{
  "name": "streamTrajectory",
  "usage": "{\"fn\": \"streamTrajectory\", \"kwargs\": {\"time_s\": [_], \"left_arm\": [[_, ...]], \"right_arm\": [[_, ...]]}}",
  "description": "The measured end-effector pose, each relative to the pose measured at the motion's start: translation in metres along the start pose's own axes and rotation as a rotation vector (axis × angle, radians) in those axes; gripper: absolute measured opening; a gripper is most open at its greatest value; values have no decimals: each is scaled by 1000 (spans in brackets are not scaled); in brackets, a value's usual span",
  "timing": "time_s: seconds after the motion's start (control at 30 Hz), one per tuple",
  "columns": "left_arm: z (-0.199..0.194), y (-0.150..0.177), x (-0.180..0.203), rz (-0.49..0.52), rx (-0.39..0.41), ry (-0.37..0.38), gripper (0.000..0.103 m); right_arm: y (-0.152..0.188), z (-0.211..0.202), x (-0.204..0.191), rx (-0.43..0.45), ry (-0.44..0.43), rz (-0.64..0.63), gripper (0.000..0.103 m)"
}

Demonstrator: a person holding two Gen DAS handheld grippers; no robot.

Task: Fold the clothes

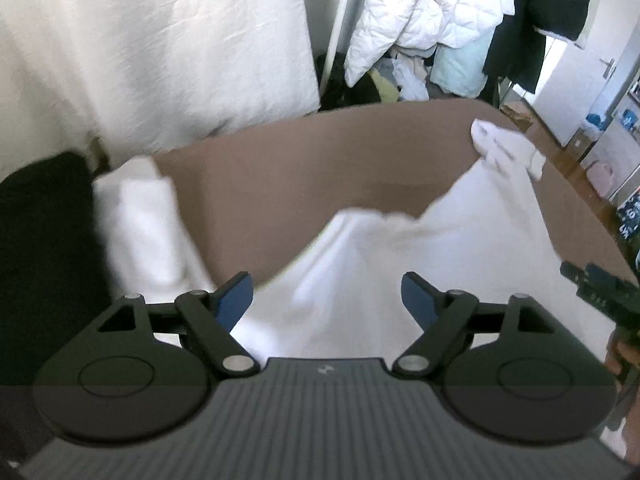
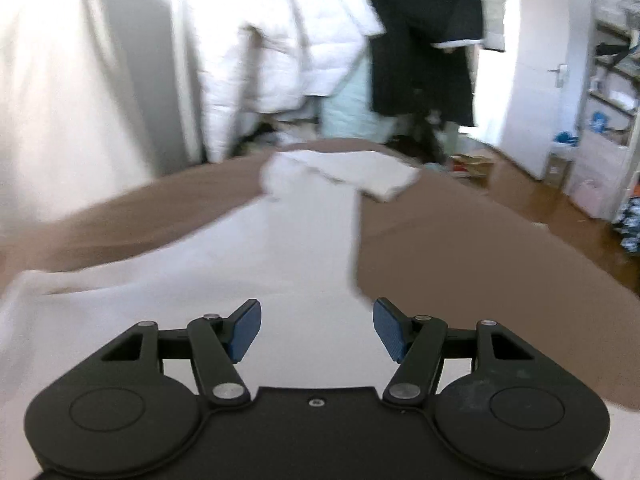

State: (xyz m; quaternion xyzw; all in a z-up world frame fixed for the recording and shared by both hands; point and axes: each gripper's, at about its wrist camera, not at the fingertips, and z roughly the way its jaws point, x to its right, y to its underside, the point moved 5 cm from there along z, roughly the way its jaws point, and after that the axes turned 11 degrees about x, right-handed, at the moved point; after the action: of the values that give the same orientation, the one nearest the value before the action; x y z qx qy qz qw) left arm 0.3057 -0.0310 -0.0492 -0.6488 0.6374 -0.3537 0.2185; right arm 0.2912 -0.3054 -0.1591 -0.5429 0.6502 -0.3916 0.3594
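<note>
A white garment lies rumpled across the brown surface, one sleeve stretched toward the far right corner. My left gripper hovers over its near part, open, blue pads apart with nothing between them. In the right wrist view the same white garment spreads below my right gripper, which is open and empty above the cloth near its right edge. Its sleeve lies at the far end of the brown surface. The right gripper's black body shows at the right edge of the left wrist view.
A folded white item rests at the surface's left, beside something black. White curtains hang behind. A white puffy jacket and dark clothes hang beyond the far edge. A door and shelves stand at the right.
</note>
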Motion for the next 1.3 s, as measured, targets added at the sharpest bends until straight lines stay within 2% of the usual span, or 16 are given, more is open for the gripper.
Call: {"fn": "streamTrajectory", "kwargs": {"time_s": [0.1, 0.23, 0.47, 0.57, 0.63, 0.7, 0.77, 0.8, 0.83, 0.87, 0.9, 1.0, 1.07, 1.2, 1.27, 1.3], "left_arm": [[-30, 29, -15, 45, 5, -57, 81], [-65, 52, -50, 89, 25, -204, 81], [-106, 57, -88, 4, 65, -274, 82], [-123, 58, -103, -36, 83, -293, 83], [-134, 59, -113, -62, 95, -305, 83], [-141, 58, -116, -82, 124, -298, 83], [-147, 58, -116, -97, 163, -279, 83], [-150, 58, -116, -104, 183, -269, 83], [-152, 57, -116, -111, 202, -259, 83], [-155, 57, -115, -119, 222, -250, 83], [-158, 57, -115, -126, 241, -240, 83], [-167, 56, -115, -149, 299, -211, 80], [-173, 56, -114, -163, 338, -192, 81], [-186, 51, -116, -199, 453, -134, 83], [-173, 52, -111, -206, 433, -61, 83], [-156, 55, -104, -195, 377, -20, 83]], "right_arm": [[18, -44, -48, -3, -206, -56, 67], [66, -101, -115, -80, -481, -142, 67], [137, -179, -187, -229, -767, -215, 67], [146, -197, -209, -321, -874, -121, 67], [153, -208, -222, -398, -990, 41, 71], [166, -212, -236, -491, -1062, 181, 84], [180, -210, -251, -494, -1011, 139, 84], [186, -209, -260, -471, -992, 98, 80], [189, -209, -270, -437, -1007, 54, 67], [189, -211, -278, -400, -1044, -6, 22], [182, -213, -285, -344, -1058, -55, 5], [139, -217, -280, -123, -1034, -29, 4], [103, -210, -249, -10, -939, 47, 4], [63, -176, -169, 135, -591, -12, 4], [51, -152, -122, 162, -387, -18, 4], [50, -138, -99, 146, -298, -11, 6]]}}
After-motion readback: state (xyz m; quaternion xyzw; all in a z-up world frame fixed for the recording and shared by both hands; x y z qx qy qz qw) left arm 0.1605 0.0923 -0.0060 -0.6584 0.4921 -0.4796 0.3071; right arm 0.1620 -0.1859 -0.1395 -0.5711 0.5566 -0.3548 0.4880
